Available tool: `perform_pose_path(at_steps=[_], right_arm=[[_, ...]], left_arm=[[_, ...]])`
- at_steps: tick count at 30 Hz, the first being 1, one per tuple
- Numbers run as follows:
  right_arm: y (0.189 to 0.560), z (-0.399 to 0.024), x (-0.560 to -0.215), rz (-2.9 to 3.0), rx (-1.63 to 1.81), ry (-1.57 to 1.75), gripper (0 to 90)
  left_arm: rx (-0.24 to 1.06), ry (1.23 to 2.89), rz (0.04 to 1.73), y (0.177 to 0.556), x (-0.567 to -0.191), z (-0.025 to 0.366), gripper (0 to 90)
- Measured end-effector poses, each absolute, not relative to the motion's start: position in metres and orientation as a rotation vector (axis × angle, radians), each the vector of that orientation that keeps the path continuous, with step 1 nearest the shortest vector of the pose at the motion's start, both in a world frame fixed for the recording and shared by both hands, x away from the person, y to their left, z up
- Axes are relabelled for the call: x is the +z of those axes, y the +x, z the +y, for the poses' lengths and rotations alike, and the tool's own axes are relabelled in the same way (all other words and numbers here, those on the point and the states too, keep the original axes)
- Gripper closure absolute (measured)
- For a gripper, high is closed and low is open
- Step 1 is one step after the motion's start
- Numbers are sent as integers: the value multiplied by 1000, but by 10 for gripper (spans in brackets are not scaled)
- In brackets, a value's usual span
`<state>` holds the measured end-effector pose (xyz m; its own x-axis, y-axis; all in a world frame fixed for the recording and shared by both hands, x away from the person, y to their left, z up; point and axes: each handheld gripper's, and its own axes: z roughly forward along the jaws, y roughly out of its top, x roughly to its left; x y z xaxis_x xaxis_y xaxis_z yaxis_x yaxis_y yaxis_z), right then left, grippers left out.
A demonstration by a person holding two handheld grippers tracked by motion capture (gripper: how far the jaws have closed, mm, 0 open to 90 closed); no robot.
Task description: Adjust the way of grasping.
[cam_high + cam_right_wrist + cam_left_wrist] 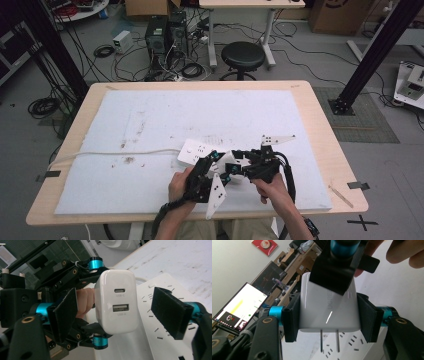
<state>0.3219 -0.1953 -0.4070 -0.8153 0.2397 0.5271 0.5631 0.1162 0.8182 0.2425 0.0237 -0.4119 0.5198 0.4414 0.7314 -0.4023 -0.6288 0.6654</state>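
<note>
Both hands meet low over the table's near edge, the left gripper [328, 315] clamping a white charger [116, 301], the right gripper [120, 308] spread wide around it, their contact obscured from above.

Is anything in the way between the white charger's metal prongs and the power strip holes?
Nothing visible blocks it. The left gripper holds the white charger, and its prongs point at the power strip with open air between.

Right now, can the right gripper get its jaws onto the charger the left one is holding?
Probably yes. The right gripper is open with a jaw on either side of the white charger, nothing between. The left gripper clamps its other two sides, leaving these faces free.
</note>
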Motion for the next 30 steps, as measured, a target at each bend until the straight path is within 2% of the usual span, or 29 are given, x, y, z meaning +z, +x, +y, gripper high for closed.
perform_pose_path(at_steps=[8,9,13,16,22,30], right_arm=[[323,-194,-408,-2117,-1752,-759,328],[323,-194,-410,-2096,-1763,-754,370],[322,-194,-411,-2083,-1775,-748,389],[321,-194,-413,-2085,-1780,-750,457],[321,-194,-413,-2072,-1789,-747,477],[320,-197,-413,-2075,-1814,-736,581]], left_arm=[[1212,1887,17,241,-412,21,424],[1214,1884,13,241,-412,20,424],[1215,1883,13,241,-412,20,424],[1215,1877,17,240,-412,22,424],[1215,1875,13,240,-412,22,424],[1220,1869,6,240,-412,21,424]])
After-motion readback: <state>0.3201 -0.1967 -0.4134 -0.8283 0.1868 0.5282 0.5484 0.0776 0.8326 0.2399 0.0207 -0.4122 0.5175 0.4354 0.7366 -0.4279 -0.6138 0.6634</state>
